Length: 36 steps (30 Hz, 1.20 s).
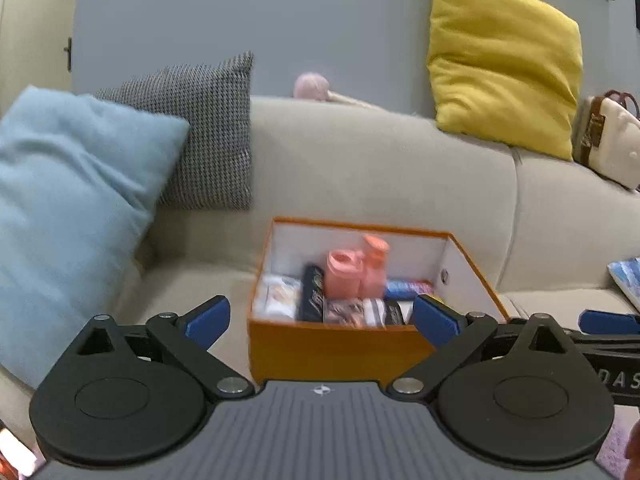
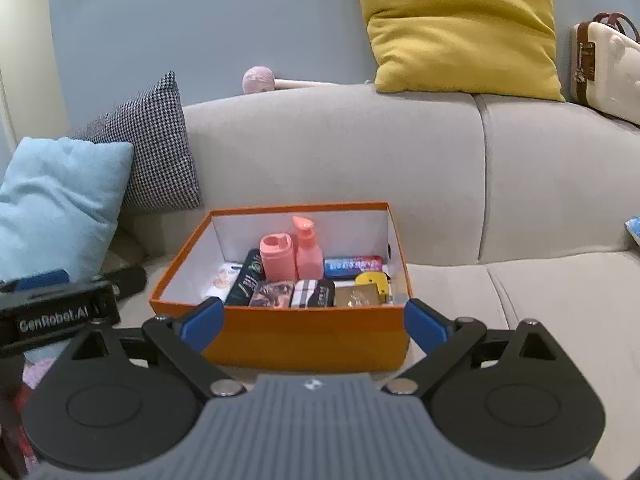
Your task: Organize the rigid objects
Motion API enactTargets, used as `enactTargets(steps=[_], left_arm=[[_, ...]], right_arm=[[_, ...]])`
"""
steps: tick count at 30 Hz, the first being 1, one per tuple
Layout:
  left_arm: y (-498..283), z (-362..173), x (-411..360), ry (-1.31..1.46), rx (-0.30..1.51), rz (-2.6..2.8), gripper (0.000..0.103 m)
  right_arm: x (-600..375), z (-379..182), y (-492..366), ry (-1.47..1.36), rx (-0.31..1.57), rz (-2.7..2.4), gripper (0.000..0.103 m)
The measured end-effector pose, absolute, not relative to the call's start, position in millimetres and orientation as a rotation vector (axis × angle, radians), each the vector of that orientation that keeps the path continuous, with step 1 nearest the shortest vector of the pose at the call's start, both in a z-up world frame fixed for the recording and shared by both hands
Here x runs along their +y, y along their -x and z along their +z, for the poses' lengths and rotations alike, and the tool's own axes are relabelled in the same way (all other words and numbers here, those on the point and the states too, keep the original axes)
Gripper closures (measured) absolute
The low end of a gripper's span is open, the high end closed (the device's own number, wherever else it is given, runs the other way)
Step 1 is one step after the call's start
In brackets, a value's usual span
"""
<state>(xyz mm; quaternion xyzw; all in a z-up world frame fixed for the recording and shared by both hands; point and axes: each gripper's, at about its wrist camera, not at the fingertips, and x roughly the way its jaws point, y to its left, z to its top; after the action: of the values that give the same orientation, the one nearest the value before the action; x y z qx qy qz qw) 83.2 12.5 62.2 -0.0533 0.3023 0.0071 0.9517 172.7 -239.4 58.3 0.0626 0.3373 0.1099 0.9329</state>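
An orange box (image 1: 332, 348) (image 2: 304, 336) with white inner walls sits on the grey sofa seat. Inside stand a pink cup (image 2: 278, 256) and a pink pump bottle (image 2: 309, 254). Around them lie a dark flat pack (image 2: 246, 284), a blue tube (image 2: 352, 266), a yellow item (image 2: 372, 280) and several small packs. My left gripper (image 1: 320, 322) is open just in front of the box, with nothing between its blue pads. My right gripper (image 2: 314, 326) is open too, its pads level with the box's front corners and apart from them.
A light blue cushion (image 1: 76, 208) and a houndstooth cushion (image 1: 200, 128) lean at the left. A yellow cushion (image 2: 460, 24) and a cream bag (image 2: 604, 64) rest on the sofa back. A pink ball-headed stick (image 2: 260, 80) lies there too. A blue book (image 1: 628, 280) lies at the right.
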Motion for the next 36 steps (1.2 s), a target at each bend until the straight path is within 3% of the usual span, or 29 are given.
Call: enactTargets(steps=[36], left_arm=[[-72.1, 54.9, 2.2, 0.045, 0.672, 0.016, 0.000]], right_arm=[[-245.8, 59.5, -158.1, -0.108, 0.686, 0.191, 0.005]])
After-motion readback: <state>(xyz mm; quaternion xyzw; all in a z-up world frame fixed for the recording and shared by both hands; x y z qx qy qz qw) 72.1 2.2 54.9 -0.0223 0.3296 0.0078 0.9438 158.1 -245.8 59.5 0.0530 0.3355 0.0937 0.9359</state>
